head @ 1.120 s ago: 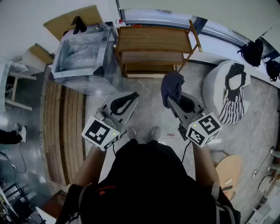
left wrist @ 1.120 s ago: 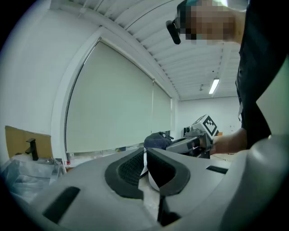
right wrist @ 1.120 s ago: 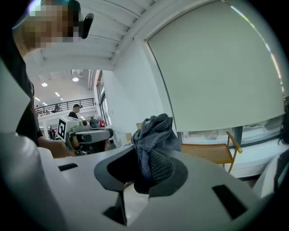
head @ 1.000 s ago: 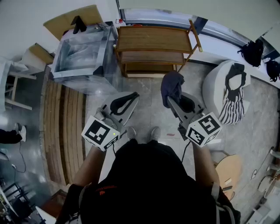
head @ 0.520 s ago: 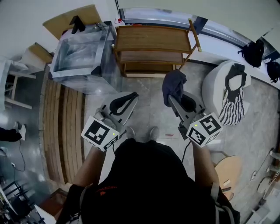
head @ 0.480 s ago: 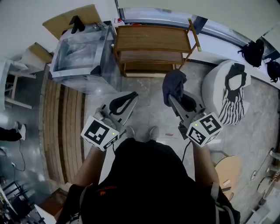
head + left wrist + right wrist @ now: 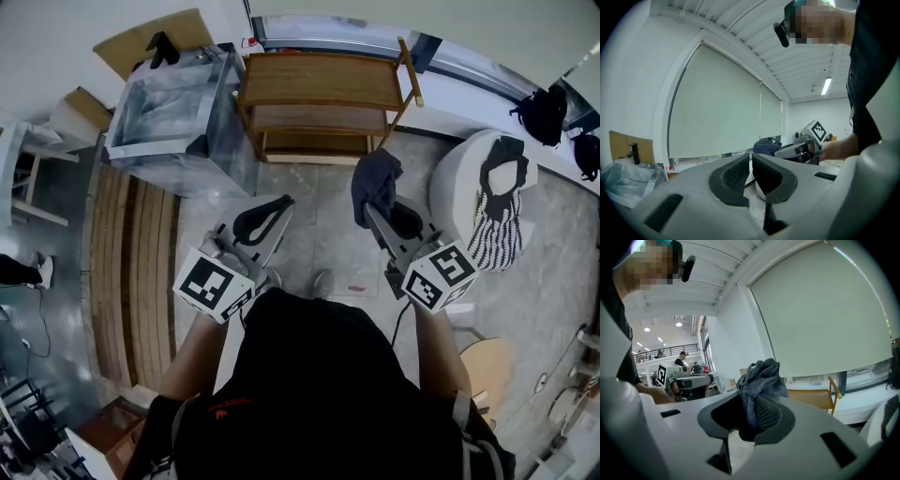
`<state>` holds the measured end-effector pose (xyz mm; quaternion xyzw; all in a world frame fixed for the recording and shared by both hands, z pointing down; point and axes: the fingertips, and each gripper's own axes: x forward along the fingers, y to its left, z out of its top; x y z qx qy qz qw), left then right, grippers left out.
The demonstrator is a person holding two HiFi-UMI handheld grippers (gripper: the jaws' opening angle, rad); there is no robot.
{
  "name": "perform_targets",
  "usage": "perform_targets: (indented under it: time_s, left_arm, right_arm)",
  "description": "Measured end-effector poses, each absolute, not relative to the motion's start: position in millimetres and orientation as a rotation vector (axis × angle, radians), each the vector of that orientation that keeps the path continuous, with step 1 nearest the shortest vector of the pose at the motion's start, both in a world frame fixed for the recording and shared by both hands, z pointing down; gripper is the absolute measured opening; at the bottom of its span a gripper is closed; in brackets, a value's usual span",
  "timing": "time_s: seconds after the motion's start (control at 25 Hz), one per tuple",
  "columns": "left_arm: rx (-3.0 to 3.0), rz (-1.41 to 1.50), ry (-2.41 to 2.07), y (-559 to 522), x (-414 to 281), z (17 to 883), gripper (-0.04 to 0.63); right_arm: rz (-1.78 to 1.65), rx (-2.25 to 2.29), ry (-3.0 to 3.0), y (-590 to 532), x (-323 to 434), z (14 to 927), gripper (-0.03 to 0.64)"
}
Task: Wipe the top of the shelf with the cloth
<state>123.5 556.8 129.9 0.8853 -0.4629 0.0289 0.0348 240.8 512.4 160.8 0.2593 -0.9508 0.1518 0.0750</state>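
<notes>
The wooden shelf [image 7: 321, 81] stands against the far wall, its slatted top bare; in the right gripper view the shelf [image 7: 812, 396] shows just beyond the jaws. A crumpled dark blue cloth [image 7: 376, 186] sticks out of my right gripper [image 7: 379, 212], which is shut on it, still short of the shelf and above the floor. In the right gripper view the cloth [image 7: 761, 376] is bunched between the pads. My left gripper [image 7: 277, 206] hovers to the left at the same height, shut with nothing in it; its pads nearly touch in the left gripper view [image 7: 751, 158].
A clear plastic box [image 7: 172, 105] stands left of the shelf. A strip of wooden slats [image 7: 131, 262] runs along the floor at left. A white round seat with a striped garment [image 7: 490, 202] is at right, with dark bags [image 7: 544, 110] behind it.
My right gripper and the cloth have edged slightly forward and right toward the shelf. The person has stepped forward a little. The left gripper has hardly moved.
</notes>
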Motion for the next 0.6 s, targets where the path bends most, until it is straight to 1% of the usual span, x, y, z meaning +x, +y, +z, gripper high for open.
perform_targets:
  time_s: [0.24, 0.6]
  left_arm:
    - [2.709, 0.094, -1.452, 564, 141, 130, 0.034]
    - [2.706, 0.109, -1.463, 559, 150, 129, 0.034]
  right_arm:
    - [0.435, 0.750, -2.863, 516, 258, 159, 0.086]
    - [0.452, 0.745, -2.868, 510, 270, 161, 0.086]
